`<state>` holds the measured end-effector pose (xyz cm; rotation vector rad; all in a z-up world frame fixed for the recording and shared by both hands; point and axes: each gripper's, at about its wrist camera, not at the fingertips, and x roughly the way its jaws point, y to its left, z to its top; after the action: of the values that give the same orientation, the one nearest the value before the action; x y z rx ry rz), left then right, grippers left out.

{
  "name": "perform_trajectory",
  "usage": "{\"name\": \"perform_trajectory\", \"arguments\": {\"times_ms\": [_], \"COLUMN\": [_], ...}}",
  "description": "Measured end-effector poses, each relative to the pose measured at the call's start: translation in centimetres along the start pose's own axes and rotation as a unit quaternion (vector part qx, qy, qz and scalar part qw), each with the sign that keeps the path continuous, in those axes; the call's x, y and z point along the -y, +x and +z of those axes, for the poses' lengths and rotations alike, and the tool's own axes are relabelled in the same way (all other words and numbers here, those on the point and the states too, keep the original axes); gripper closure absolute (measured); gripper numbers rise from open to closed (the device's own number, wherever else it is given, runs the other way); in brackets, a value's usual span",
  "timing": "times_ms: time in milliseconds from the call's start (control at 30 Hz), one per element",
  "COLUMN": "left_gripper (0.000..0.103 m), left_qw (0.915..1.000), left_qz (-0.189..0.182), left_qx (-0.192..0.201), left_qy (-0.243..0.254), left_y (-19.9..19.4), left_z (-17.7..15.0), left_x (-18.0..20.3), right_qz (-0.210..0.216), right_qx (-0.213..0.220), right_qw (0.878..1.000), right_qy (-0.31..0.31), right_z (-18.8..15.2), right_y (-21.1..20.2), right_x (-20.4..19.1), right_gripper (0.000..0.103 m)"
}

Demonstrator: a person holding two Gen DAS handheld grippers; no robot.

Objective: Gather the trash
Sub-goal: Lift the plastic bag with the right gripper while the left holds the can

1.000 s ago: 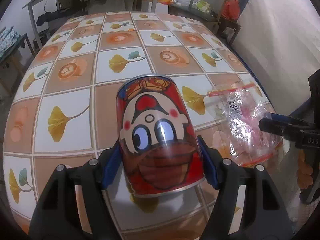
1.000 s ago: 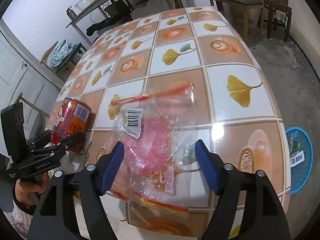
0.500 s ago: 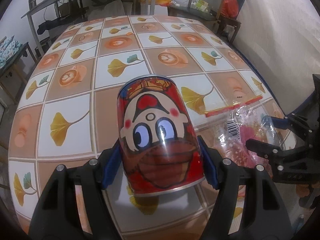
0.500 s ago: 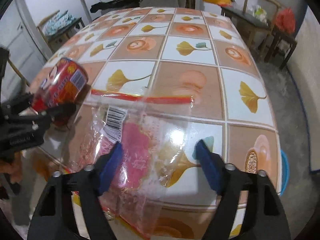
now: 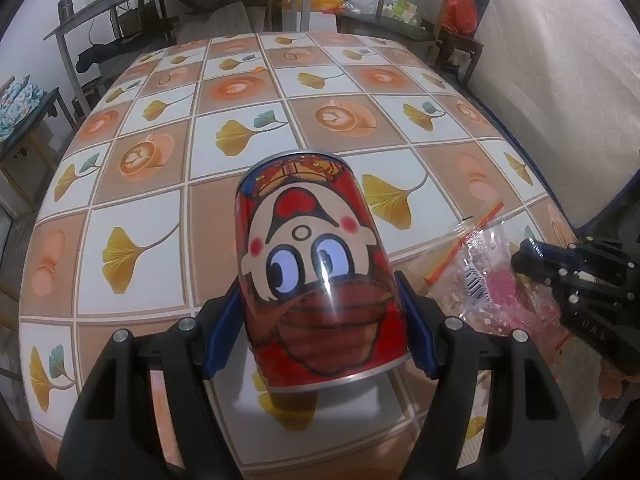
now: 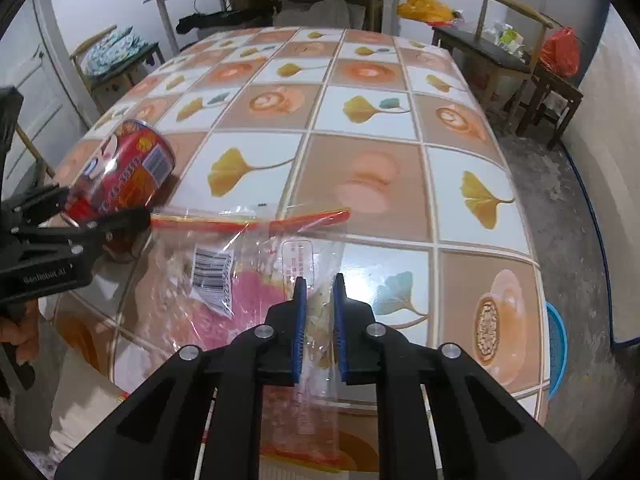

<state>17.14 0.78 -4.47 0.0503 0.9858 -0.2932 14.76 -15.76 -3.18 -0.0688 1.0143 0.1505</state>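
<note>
While the table (image 5: 152,240), covered in a cloth of ginkgo-leaf and coffee-cup squares, fills both views, a clear zip bag (image 6: 224,280) with a red seal strip and a barcode label lies near its front edge. Just left of the bag, the left tongs (image 5: 320,320) pinch a red cartoon-face can (image 5: 316,256) between their blue pads, tilted above the cloth. The right tongs (image 6: 318,320) are pressed nearly together, nipping a fold of the bag's plastic.
</note>
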Motion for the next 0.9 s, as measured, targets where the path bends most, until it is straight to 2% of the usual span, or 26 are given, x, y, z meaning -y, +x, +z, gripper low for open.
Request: {"name": "perform_trajectory", "arguments": {"times_ms": [133, 433, 900], "left_gripper": [0.036, 0.036, 0.037], "left_qw": [1.0000, 1.0000, 0.9998], "left_qz": [0.003, 0.005, 0.016], "left_qx": [0.001, 0.002, 0.012], "left_qy": [0.003, 0.005, 0.009], "left_y": [-0.1, -0.1, -0.8], "left_z": [0.1, 0.1, 0.1], "left_x": [0.0, 0.0, 0.5], "right_qz": [-0.002, -0.007, -0.006], "right_qx": [0.015, 0.045, 0.067], "right_qw": [1.000, 0.997, 0.994], "right_qy": [0.020, 0.059, 0.081], "right_z": [0.3, 0.9, 1.3], "right_y": [-0.8, -2.5, -3.6], "right_x": [1.1, 3.6, 5.0], "right_gripper": [0.096, 0.097, 0.097]}}
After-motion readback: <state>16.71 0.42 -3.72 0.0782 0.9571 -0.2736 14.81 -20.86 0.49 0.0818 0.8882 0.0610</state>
